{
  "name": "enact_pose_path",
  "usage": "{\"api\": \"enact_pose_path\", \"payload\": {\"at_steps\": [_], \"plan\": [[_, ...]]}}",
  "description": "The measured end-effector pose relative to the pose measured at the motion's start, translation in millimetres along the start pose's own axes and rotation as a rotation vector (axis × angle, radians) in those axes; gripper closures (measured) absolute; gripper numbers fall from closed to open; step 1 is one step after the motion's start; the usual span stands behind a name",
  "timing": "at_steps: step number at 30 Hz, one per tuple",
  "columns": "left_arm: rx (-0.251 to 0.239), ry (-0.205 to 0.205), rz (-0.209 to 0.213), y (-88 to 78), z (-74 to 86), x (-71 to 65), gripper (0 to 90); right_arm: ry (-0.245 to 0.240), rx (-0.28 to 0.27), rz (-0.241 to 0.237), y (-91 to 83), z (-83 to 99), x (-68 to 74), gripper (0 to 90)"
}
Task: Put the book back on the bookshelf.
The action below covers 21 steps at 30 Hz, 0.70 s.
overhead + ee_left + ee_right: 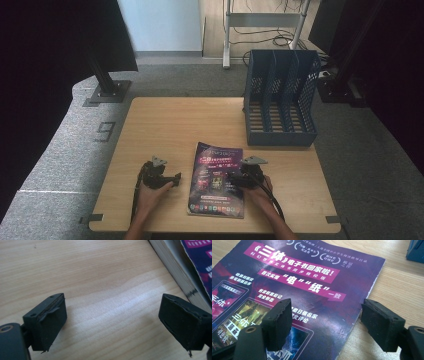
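- Your left gripper sits low over the pale wood-grain tabletop, just left of the book, gripped in your left hand. In the left gripper view its jaws stand wide apart with bare wood between them and nothing held; the book's page edge lies just beyond the right-hand jaw.
- The purple, glossy paperback book with white and pink printed Chinese lettering lies flat on the tabletop, near the front edge and about midway across, between your two grippers. Its cover faces up.
- Your right gripper rests at the book's right side, with your right hand behind it and its black cable trailing back along your forearm. In the right gripper view its jaws are spread wide and hold nothing: one jaw hangs over the cover, the other over the wood just past the book's edge, so they straddle that edge.
- The dark blue perforated plastic file rack with upright dividers stands at the far right corner of the tabletop, well apart from the book.
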<state>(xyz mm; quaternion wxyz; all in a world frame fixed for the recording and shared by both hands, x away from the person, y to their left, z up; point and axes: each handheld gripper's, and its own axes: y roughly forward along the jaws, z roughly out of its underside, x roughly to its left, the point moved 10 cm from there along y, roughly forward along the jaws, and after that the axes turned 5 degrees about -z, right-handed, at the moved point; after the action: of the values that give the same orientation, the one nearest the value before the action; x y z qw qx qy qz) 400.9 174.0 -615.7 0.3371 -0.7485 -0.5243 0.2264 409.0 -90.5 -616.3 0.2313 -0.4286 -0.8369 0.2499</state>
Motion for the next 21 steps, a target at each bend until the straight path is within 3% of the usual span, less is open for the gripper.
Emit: {"api": "enact_pose_path", "payload": {"at_steps": [3, 9, 11, 12, 14, 17, 21], "plan": [[-0.006, 0.012, 0.003, 2.1, -4.5, -3.9, 9.6, 0.005, 0.000, 0.001, -0.7, 0.5, 0.6, 25.7], [-0.014, 0.055, 0.063, -2.2, -19.5, -26.2, 9.8, 0.005, -0.001, -0.001, -1.0, 0.8, 0.6, 25.9], [-0.017, 0.056, 0.063, -5.0, -23.3, -26.0, 9.1, 0.006, -0.001, -0.001, -1.1, 0.8, 0.6, 25.9], [-0.044, 0.031, 0.070, -12.0, -31.5, -24.3, 9.9, 0.006, -0.001, -0.001, -1.0, 0.7, 0.6, 25.9], [-0.058, 0.021, 0.082, -15.6, -37.8, -25.4, 10.2, 0.006, -0.001, 0.000, -1.1, 0.8, 0.6, 25.9], [-0.062, 0.025, 0.096, -15.9, -43.1, -29.0, 10.8, 0.007, -0.002, 0.001, -1.1, 0.8, 0.7, 26.0], [-0.078, 0.023, 0.128, -15.1, -53.1, -43.2, 11.7, 0.013, -0.003, 0.004, -1.3, 1.0, 1.1, 26.3]]}}
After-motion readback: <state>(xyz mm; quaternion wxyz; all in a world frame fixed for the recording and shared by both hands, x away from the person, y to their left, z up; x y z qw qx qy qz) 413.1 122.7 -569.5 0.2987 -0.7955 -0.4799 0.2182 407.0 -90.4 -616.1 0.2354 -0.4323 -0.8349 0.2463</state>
